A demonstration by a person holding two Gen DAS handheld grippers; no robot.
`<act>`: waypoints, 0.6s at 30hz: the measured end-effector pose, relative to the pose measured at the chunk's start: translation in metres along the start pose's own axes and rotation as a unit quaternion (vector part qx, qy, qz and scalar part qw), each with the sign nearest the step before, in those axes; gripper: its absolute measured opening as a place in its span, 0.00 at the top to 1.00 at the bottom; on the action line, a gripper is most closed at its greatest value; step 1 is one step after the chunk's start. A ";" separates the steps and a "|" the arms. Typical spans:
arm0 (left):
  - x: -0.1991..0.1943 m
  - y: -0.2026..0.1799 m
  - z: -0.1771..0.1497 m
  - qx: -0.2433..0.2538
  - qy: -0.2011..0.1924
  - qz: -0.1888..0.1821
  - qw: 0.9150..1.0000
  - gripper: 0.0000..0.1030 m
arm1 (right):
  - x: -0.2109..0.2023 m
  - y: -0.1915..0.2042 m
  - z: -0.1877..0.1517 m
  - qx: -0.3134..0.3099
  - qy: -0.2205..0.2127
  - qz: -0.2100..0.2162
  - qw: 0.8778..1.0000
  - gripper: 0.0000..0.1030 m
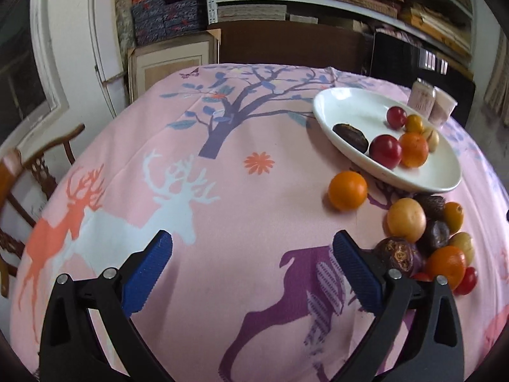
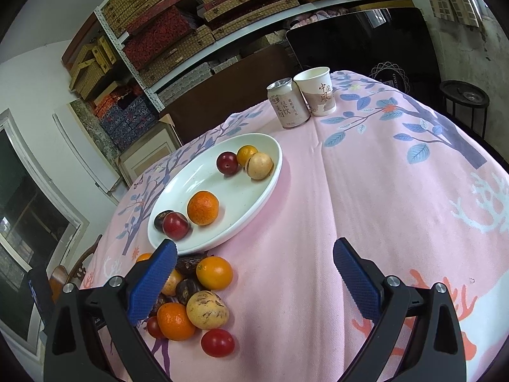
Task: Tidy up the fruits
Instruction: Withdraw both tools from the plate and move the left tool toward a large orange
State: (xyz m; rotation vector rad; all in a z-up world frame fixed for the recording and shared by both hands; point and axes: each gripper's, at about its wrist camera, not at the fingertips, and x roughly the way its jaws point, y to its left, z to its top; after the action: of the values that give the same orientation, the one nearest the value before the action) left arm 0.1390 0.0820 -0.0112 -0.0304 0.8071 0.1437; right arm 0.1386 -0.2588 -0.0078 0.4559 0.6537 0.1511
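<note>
A white oval plate (image 1: 350, 108) (image 2: 197, 178) holds an orange (image 2: 203, 208), two red plums (image 2: 175, 225), a dark fruit (image 1: 350, 137), a small orange and a beige fruit (image 2: 259, 165). In front of the plate a loose pile of fruit (image 2: 207, 309) (image 1: 406, 219) lies on the pink cloth, with one orange (image 1: 347, 191) apart on its left. My left gripper (image 1: 251, 245) hangs open over bare cloth, left of the pile, nothing between its fingers. My right gripper (image 2: 254, 251) is open too, its left finger (image 2: 156, 283) covering part of the pile.
A drink can (image 2: 288, 103) and a paper cup (image 2: 316, 92) stand at the table's far side behind the plate. A wooden chair (image 1: 31, 184) is at the table's left edge. Shelves of boxes fill the back wall.
</note>
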 end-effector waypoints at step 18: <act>0.026 -0.052 0.018 0.074 -0.013 -0.044 0.996 0.04 | 0.005 0.012 -0.006 -0.032 0.010 -0.005 0.999 0.03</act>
State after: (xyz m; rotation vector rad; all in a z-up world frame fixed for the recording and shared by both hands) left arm 0.1769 0.0349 -0.0184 0.0748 0.7876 0.0006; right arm 0.1388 -0.2446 -0.0088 0.3900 0.6687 0.1677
